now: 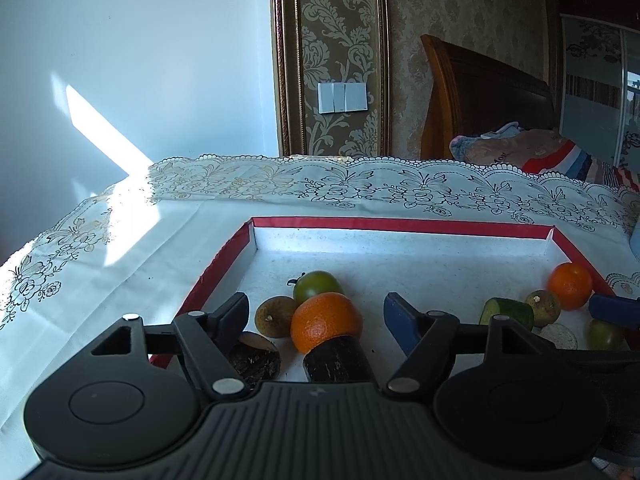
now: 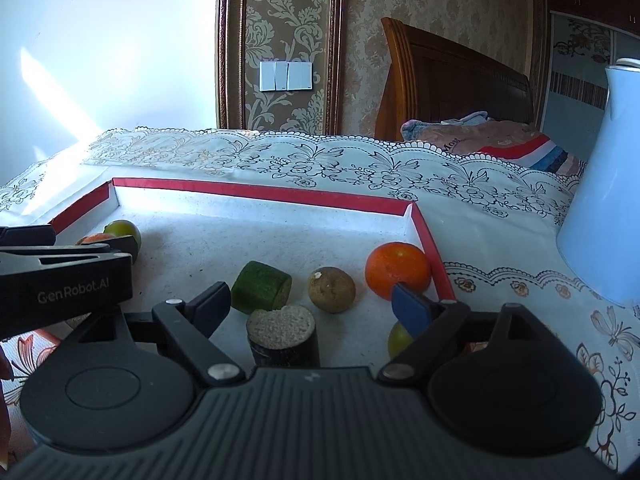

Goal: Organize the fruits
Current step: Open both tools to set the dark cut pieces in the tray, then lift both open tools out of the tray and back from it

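Both tongs are wide open and empty. Your left gripper (image 1: 316, 316) straddles the orange (image 1: 326, 322); drop lower, clear the green tomato (image 1: 316, 285) at 12 o'clock. The right gripper (image 2: 310, 306) just hovers.

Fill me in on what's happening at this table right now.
A person holds two grippers over a red-rimmed tray of fruit on a lace tablecloth. Both are open and hold nothing. The left gripper frames an orange leaning on a dark sugarcane piece. The right gripper frames another sugarcane piece, with a cucumber chunk and a brown fruit beyond.
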`<state>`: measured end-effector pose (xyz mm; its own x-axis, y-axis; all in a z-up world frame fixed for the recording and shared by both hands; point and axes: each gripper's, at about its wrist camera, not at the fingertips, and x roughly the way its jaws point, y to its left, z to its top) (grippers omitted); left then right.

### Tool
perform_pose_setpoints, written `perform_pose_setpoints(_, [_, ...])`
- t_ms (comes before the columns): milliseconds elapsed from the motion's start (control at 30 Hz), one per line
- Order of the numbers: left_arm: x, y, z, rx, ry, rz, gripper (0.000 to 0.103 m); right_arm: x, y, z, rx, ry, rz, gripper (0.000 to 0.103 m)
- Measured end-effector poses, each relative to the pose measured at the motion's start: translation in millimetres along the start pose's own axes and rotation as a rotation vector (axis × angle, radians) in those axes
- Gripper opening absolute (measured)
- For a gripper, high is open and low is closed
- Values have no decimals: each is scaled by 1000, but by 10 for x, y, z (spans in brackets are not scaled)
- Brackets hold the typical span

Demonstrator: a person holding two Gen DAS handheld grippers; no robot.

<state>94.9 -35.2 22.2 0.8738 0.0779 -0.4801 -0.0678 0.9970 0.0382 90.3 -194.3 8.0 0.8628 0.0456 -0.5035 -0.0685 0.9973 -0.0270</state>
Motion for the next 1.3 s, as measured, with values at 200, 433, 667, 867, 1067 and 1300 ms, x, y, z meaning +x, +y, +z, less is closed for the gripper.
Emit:
perform_pose_setpoints(200, [-9, 99, -2, -47, 29, -21, 74, -50, -32, -5, 8, -13, -53, 101])
perform_pose_setpoints(433, [2, 115, -25, -51, 51, -19, 74, -55, -124, 11, 55, -9, -41, 101])
perform_pose_setpoints(667, [-94, 81, -64, -20, 33, -13, 74, -118, -84, 8, 40, -29, -4, 101])
perform_pose_setpoints(867, [-152, 145, -92, -42, 47, -29, 74, -151, -56, -9, 40, -27, 5, 101])
perform_pose_setpoints(1067, [-154, 136, -110, -31, 56, -23, 74, -161, -70, -23, 45, -19, 8, 103])
perform_pose_setpoints(1300, [-169, 116, -123, -18, 55, -25, 74, -159, -88, -26, 51, -8, 10, 103])
